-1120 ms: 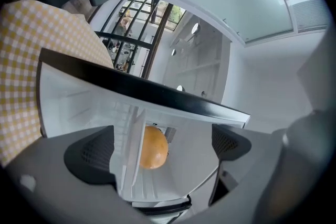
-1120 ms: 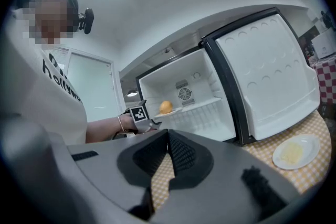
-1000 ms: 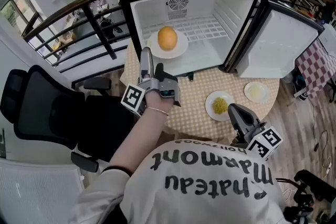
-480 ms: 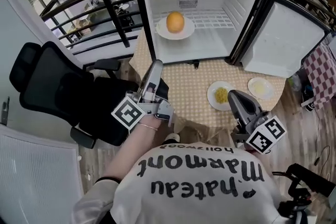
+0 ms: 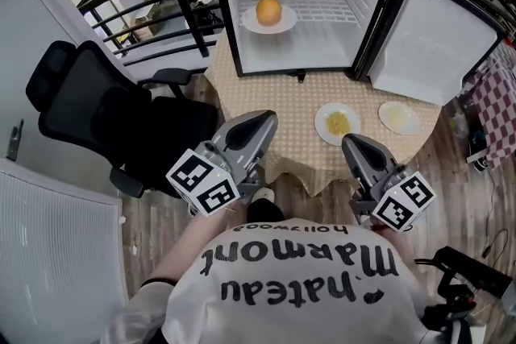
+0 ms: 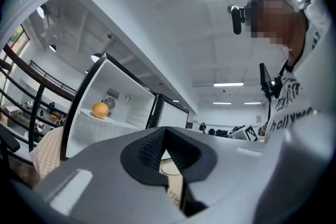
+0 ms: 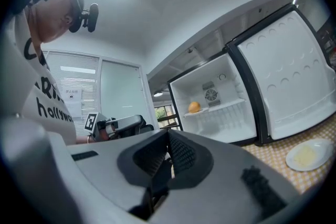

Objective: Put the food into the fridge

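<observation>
Food check, head view: one orange (image 5: pixel 268 10) sits on a white plate (image 5: pixel 248 22) on the shelf of the open fridge (image 5: pixel 232 28) at 12 o'clock. Two servings are not yet stowed on the checked surface (image 5: pixel 266 93): the yellow-food plate (image 5: pixel 338 123) at 3 o'clock of frame centre, and the pale-food plate (image 5: pixel 399 118) further out on the same bearing, not touching it. Left tool (image 5: pixel 270 121) and right tool (image 5: pixel 348 142) both hang over the near edge of the surface, carrying nothing. Left gripper view: the jaws have just been closing and meet, clenched on nothing; orange at 10 o'clock. Right gripper view: jaws together, empty; pale-food plate at 4 o'clock, fridge at 1 o'clock. Judgement: the step in hand is fetching the next plate, and the right tool looks nearer. To do it well, spread the jaws before reaching, come in low to the near rim, pinch the rim only, keep the plate level, and set it on the shelf at 3 o'clock of the white plate, clear of the door (image 5: pixel 435 44).
</observation>
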Motion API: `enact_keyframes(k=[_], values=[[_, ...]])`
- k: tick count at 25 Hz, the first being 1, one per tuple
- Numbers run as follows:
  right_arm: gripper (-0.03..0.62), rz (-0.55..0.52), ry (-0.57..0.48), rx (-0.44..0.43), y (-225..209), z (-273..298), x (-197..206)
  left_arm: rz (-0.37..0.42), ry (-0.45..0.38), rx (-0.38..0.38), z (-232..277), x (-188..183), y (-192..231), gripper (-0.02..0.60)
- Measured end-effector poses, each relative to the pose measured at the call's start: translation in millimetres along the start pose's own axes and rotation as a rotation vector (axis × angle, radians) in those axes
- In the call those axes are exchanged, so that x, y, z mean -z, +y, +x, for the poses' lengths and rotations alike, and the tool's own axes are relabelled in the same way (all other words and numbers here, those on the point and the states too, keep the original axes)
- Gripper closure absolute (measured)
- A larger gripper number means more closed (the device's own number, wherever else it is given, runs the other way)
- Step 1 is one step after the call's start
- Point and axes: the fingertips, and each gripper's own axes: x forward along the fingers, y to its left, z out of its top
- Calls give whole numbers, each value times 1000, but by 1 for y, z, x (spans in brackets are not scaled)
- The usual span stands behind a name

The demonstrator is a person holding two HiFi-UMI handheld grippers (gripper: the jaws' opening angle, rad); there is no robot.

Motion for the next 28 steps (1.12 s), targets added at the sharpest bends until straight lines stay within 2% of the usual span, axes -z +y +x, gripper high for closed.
enact_keyframes(k=[6, 15, 28], values=[[579, -9, 18, -36, 18, -12, 9, 8, 25, 5, -14, 12, -21, 578], [579, -4, 22, -23, 32, -24, 16, 30, 46, 1, -30, 16, -38, 578], [579, -11, 29, 9, 35, -45, 18, 24, 42, 11, -32, 21, -53, 578]])
